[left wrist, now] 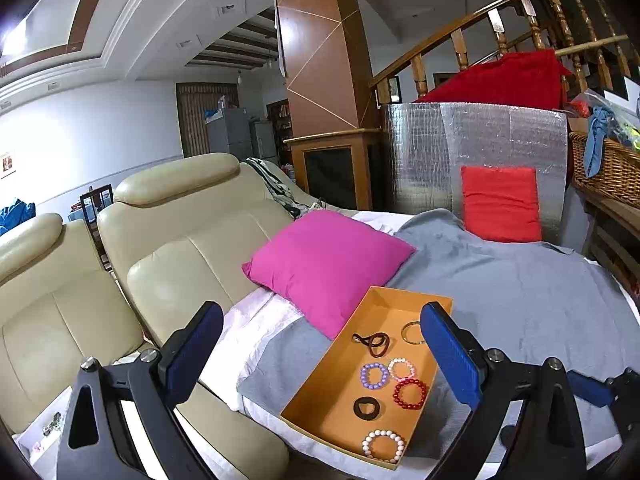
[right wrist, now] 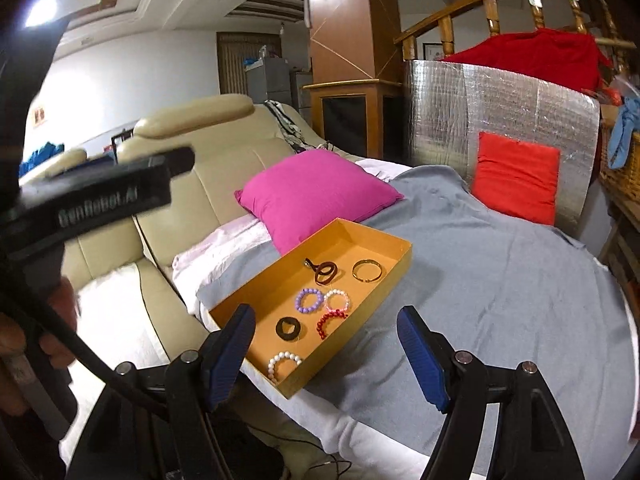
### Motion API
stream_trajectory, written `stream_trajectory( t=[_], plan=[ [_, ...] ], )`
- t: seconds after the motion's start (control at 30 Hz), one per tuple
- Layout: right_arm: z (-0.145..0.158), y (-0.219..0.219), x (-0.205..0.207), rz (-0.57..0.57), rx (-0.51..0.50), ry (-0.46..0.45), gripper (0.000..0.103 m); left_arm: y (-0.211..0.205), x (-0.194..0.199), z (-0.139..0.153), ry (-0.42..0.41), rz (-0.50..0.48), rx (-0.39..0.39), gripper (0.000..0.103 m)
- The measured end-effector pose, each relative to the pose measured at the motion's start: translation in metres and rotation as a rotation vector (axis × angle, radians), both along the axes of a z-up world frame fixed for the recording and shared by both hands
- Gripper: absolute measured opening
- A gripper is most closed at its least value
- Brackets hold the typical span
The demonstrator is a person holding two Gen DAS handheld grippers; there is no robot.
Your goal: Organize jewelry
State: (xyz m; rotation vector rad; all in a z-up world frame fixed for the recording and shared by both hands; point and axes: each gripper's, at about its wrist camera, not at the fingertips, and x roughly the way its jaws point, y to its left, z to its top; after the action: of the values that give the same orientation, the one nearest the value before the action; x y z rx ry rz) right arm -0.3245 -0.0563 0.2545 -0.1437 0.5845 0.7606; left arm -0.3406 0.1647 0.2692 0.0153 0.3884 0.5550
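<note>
An orange tray (left wrist: 320,400) lies on a grey blanket (left wrist: 520,280). In it are a white bead bracelet (left wrist: 384,446), a black hair ring (left wrist: 367,407), a red bead bracelet (left wrist: 411,393), a purple one (left wrist: 375,376), a pink-and-white one (left wrist: 401,368), dark hair ties (left wrist: 374,344) and a gold bangle (left wrist: 412,332). My left gripper (left wrist: 324,354) hangs open over the tray's near side, with nothing between its blue pads. My right gripper (right wrist: 326,360) is also open and empty, above the near end of the tray (right wrist: 360,240). The left gripper's body (right wrist: 100,196) shows blurred at the left.
A pink cushion (left wrist: 328,264) lies just behind the tray and a red cushion (left wrist: 500,204) leans on a silver foil panel (left wrist: 480,140). A beige leather sofa (left wrist: 180,240) runs along the left. A wicker basket (left wrist: 608,172) stands at the right.
</note>
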Motion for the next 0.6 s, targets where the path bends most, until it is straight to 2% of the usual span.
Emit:
stream_trajectory(
  t=[0.23, 0.6],
  plan=[
    [0.006, -0.002, -0.006, -0.003, 0.006, -0.039, 0.077, -0.006, -0.003, 0.006, -0.008, -0.001, 0.009, 0.099],
    [0.009, 0.003, -0.004, 0.002, 0.006, -0.042, 0.077, -0.002, -0.006, 0.006, -0.003, 0.017, 0.016, 0.099]
  ],
)
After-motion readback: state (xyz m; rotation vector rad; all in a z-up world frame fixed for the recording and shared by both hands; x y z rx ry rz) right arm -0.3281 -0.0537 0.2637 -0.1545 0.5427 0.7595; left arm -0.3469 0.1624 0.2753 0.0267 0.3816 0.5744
